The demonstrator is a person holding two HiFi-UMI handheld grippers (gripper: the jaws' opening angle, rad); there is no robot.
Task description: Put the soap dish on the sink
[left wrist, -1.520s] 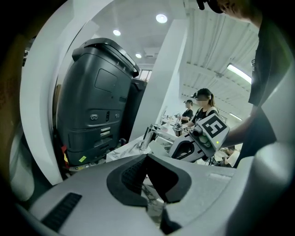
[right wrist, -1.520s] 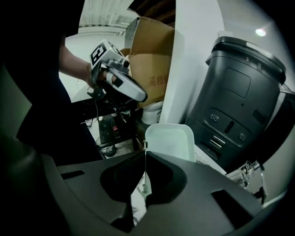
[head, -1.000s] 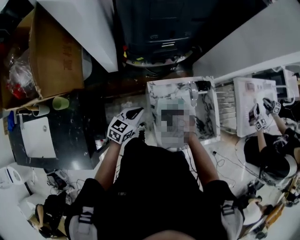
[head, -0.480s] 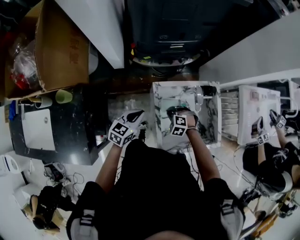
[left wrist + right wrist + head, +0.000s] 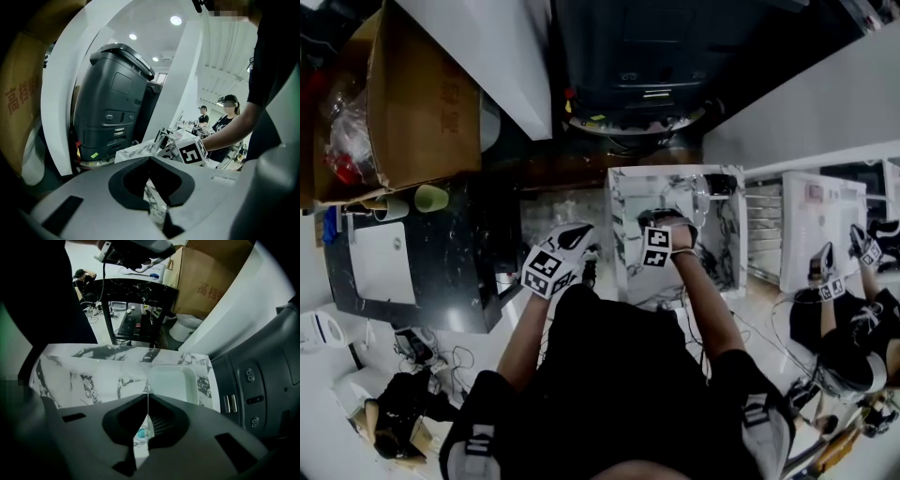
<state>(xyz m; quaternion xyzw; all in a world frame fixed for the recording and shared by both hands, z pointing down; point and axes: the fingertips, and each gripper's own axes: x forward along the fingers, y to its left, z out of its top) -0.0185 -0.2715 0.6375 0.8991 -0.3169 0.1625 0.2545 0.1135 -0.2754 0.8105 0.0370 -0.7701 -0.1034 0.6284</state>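
Note:
The soap dish (image 5: 171, 380) is a pale, translucent rectangular tray. In the right gripper view it sits just past the jaws, over the white marble sink (image 5: 89, 373). My right gripper (image 5: 147, 398) is shut on the dish's near left rim. In the head view this gripper (image 5: 662, 223) is over the sink (image 5: 719, 246), near the chrome faucet (image 5: 696, 199). My left gripper (image 5: 573, 234) is left of the sink, off its edge, shut with nothing in it (image 5: 150, 160). The dish's near edge is hidden behind the jaws.
A dark grey machine (image 5: 633, 56) stands behind the sink. A cardboard box (image 5: 417, 103), a black counter (image 5: 459, 253) with a white basin and a green cup (image 5: 431, 198) lie to the left. Another person (image 5: 839, 319) works at a white unit on the right.
A second ago the right gripper was hidden by a blurred patch. Since half a second ago it has held almost still over the sink. The left gripper has barely moved.

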